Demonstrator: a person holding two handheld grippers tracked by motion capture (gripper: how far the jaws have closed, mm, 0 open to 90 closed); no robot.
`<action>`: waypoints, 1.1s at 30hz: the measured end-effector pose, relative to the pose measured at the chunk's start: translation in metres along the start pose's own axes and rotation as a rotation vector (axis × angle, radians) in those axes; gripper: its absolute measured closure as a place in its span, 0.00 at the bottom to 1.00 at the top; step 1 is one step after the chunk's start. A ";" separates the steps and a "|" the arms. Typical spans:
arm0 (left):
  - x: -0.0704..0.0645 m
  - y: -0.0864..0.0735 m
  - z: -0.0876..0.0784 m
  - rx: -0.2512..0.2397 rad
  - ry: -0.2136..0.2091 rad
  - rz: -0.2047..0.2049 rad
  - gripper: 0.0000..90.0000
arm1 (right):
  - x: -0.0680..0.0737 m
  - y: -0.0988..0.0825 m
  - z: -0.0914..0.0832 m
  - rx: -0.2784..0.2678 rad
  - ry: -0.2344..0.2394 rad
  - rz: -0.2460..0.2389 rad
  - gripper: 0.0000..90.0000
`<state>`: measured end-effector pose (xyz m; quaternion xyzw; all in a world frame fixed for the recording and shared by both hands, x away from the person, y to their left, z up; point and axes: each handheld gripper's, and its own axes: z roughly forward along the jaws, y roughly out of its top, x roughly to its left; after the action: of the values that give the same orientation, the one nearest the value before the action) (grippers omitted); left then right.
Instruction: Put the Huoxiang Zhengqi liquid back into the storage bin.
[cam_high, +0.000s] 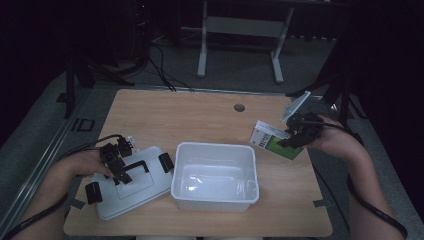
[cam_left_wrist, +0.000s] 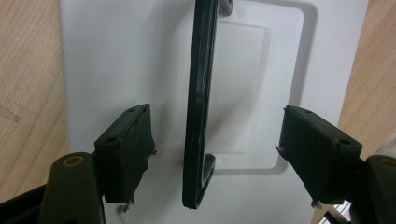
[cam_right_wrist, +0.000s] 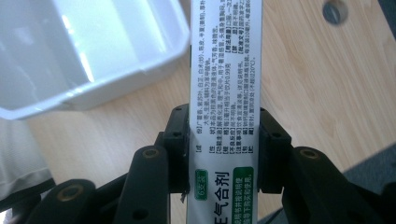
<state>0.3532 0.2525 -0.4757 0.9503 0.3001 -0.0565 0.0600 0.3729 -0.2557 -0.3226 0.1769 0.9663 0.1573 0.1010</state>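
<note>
**Medicine box lifted, bin open and empty, lid parked at left**

Item 1 — Lid (cam_high: 131, 187). White plastic, with a black carry handle (cam_left_wrist: 198, 107) and black side clips. Lies flat on the bench (cam_high: 200, 112), just left of the bin. Already off; refitting it is likely the last step.

Item 2 — Left tongs (cam_high: 120, 169). Held over the lid, jaws spread either side of the handle bar without pressing on it, as the left gripper view shows. Poised for a grasp, none made.

Item 3 — Storage bin (cam_high: 215, 175). White, rectangular, centre of the bench, open at the top. Interior appears bare, so nothing is loaded yet.

Item 4 — Medicine box (cam_high: 274, 140). Slim white-and-green carton printed with Chinese text. Held above the bench just right of the bin's far right corner, tilted, outside the bin.

Item 5 — Right tongs (cam_high: 296, 136). Pinching the carton across its narrow sides; both pads (cam_right_wrist: 177, 149) press on it in the right gripper view.

Status: judged roughly midway. Done: lid removed, carton picked up. Left: carry the carton over the rim, release it inside, then probably close the bin.
</note>
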 end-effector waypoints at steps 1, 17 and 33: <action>0.000 0.000 0.000 0.001 0.001 0.000 0.29 | 0.003 0.003 -0.001 -0.005 0.010 -0.007 0.71; 0.000 -0.004 -0.002 0.005 0.005 -0.009 0.29 | 0.052 0.043 -0.007 -0.055 0.068 -0.176 0.71; -0.002 -0.003 -0.002 0.010 0.010 -0.001 0.29 | 0.093 0.070 0.010 -0.029 0.131 -0.319 0.71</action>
<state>0.3506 0.2541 -0.4735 0.9508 0.3004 -0.0535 0.0538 0.3117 -0.1555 -0.3213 0.0090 0.9843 0.1643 0.0640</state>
